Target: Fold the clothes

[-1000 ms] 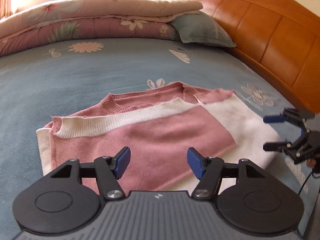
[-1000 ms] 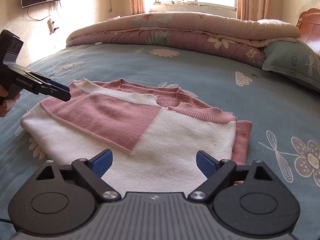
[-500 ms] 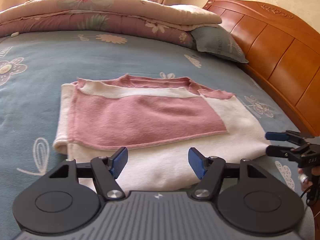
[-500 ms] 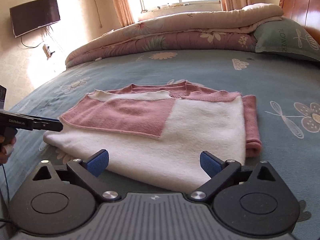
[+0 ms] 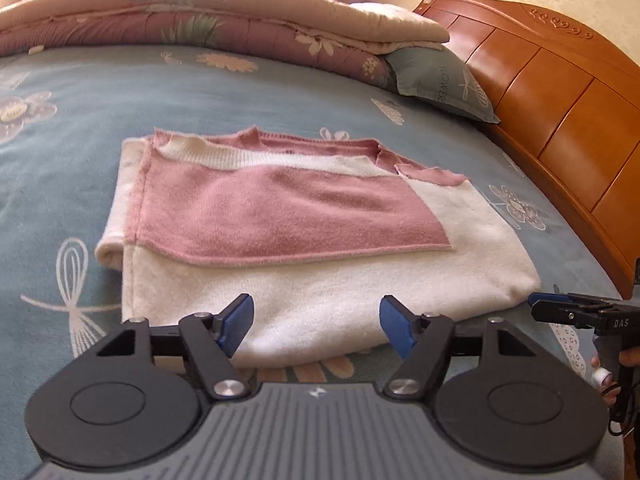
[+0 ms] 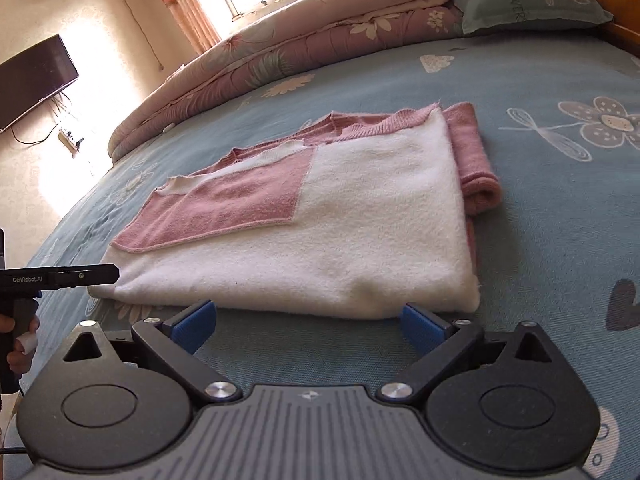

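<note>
Left wrist view: a pink-and-white knitted sweater (image 5: 304, 232) lies folded in a flat rectangle on the blue flowered bedsheet (image 5: 280, 92). The left gripper (image 5: 316, 322), jaws spread and empty, sits at its near hem.

Right wrist view: the right gripper (image 6: 308, 326), spread and empty, faces the near edge (sleeves tucked in). A further halving, or finished: either fits.

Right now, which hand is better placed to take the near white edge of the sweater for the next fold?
Left, probably. The left tool is open with its fingers already over the sweater's near white edge. The right tool is also open, but bedsheet shows between it and that edge.
</note>
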Demonstrator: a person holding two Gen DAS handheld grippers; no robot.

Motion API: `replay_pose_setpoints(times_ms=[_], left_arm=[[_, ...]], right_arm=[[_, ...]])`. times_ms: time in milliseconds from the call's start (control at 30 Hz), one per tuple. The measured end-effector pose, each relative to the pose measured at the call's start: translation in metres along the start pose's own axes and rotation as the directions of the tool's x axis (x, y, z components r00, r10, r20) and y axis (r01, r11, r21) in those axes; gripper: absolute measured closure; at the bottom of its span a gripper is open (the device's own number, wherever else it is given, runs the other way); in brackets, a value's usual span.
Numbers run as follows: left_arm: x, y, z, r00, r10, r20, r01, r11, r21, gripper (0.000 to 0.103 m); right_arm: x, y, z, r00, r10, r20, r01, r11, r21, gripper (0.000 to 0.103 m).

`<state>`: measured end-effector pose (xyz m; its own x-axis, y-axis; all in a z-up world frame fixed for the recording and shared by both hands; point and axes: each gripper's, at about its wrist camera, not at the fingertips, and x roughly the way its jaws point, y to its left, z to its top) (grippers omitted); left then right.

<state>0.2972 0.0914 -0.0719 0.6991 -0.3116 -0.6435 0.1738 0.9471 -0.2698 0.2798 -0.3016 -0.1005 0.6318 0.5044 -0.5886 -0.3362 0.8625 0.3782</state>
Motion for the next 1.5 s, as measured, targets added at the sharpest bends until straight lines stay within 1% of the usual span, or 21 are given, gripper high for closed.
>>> replay_pose_setpoints(times_ms=[100,167,233,300,367,400,467,500,567,600,667,733,833,867,1033,1133,1233,1333,1400,1467,1500], left_arm=[[0.015,0.021,0.002,0.995,0.072,-0.067,-0.079,0.991,-0.109,0.027],[0.016,0.032,-0.003,0.995,0.07,-0.072,-0.08,0.986,-0.148,0.027],[0.01,0.032,-0.003,0.995,0.069,-0.076,-0.079,0.987,-0.139,0.027],[0.002,0.024,-0.001,0.994,0.085,-0.073,-0.09,0.994,-0.066,0.027],[-0.004,0.007,0.0,0.992,0.11,-0.067,-0.105,0.992,0.074,0.025],[-0.004,-0.005,0.0,0.99,0.127,-0.06,-0.116,0.979,0.169,0.024],[-0.003,-0.032,-0.004,0.986,0.163,-0.036,-0.138,0.917,0.374,0.023],[-0.001,-0.046,-0.009,0.983,0.184,-0.025,-0.15,0.865,0.479,0.023],[0.006,-0.07,-0.022,0.973,0.231,-0.001,-0.172,0.724,0.668,0.022],[0.009,-0.074,-0.026,0.969,0.246,0.011,-0.181,0.679,0.712,0.022],[0.015,-0.077,-0.031,0.963,0.267,0.032,-0.196,0.616,0.763,0.022],[0.02,-0.08,-0.036,0.957,0.285,0.055,-0.21,0.548,0.81,0.022],[0.029,-0.085,-0.045,0.947,0.309,0.092,-0.228,0.439,0.869,0.022],[0.032,-0.087,-0.047,0.943,0.316,0.105,-0.233,0.402,0.886,0.02],[0.047,-0.095,-0.061,0.924,0.342,0.172,-0.252,0.204,0.946,0.018],[0.058,-0.11,-0.059,0.934,0.307,0.186,-0.247,0.174,0.953,0.018],[0.068,-0.122,-0.058,0.942,0.271,0.199,-0.246,0.152,0.957,0.018],[0.071,-0.119,-0.056,0.944,0.257,0.206,-0.248,0.141,0.959,0.016],[0.069,-0.106,-0.056,0.928,0.294,0.227,-0.269,0.11,0.957,0.015],[0.066,-0.089,-0.058,0.906,0.342,0.251,-0.29,0.068,0.955,0.014],[0.064,-0.082,-0.058,0.899,0.356,0.254,-0.297,0.071,0.952,0.014]], right_arm=[[0.005,-0.004,0.01,0.999,-0.021,0.046,0.021,1.0,0.002,0.0],[0.013,-0.014,0.013,0.999,-0.041,0.026,0.041,0.999,0.024,0.0],[0.012,-0.026,0.012,1.0,-0.025,0.008,0.025,0.998,0.054,0.001],[0.003,-0.028,0.011,1.0,-0.009,0.009,0.008,0.998,0.054,0.0],[-0.002,-0.021,0.014,1.0,-0.028,-0.01,0.028,1.0,0.012,0.0],[-0.003,-0.014,0.017,0.999,-0.045,-0.017,0.044,0.998,-0.037,0.0],[-0.002,0.004,0.02,0.996,-0.088,-0.025,0.084,0.985,-0.154,0.0],[0.001,0.015,0.021,0.993,-0.12,-0.023,0.111,0.965,-0.235,0.0],[0.01,0.037,0.018,0.985,-0.167,-0.031,0.142,0.909,-0.392,0.0],[0.016,0.047,0.015,0.982,-0.187,-0.037,0.149,0.874,-0.463,0.0],[0.027,0.061,0.003,0.966,-0.257,-0.023,0.189,0.767,-0.613,0.0],[0.032,0.066,-0.009,0.942,-0.334,0.03,0.247,0.633,-0.733,0.0],[0.041,0.059,-0.021,0.902,-0.425,0.079,0.296,0.474,-0.83,0.0],[0.043,0.058,-0.023,0.896,-0.435,0.089,0.299,0.444,-0.845,0.0],[0.064,0.073,-0.018,0.903,-0.408,0.135,0.301,0.375,-0.877,0.0],[0.08,0.093,-0.015,0.918,-0.363,0.162,0.293,0.342,-0.893,0.0],[0.093,0.112,-0.018,0.931,-0.315,0.187,0.281,0.285,-0.916,0.0],[0.098,0.111,-0.015,0.936,-0.3,0.187,0.273,0.279,-0.921,0.0],[0.094,0.1,-0.007,0.941,-0.299,0.157,0.25,0.306,-0.919,0.0],[0.088,0.086,0.001,0.934,-0.328,0.139,0.247,0.314,-0.917,0.0],[0.085,0.078,0.003,0.927,-0.347,0.14,0.253,0.307,-0.917,0.0]])
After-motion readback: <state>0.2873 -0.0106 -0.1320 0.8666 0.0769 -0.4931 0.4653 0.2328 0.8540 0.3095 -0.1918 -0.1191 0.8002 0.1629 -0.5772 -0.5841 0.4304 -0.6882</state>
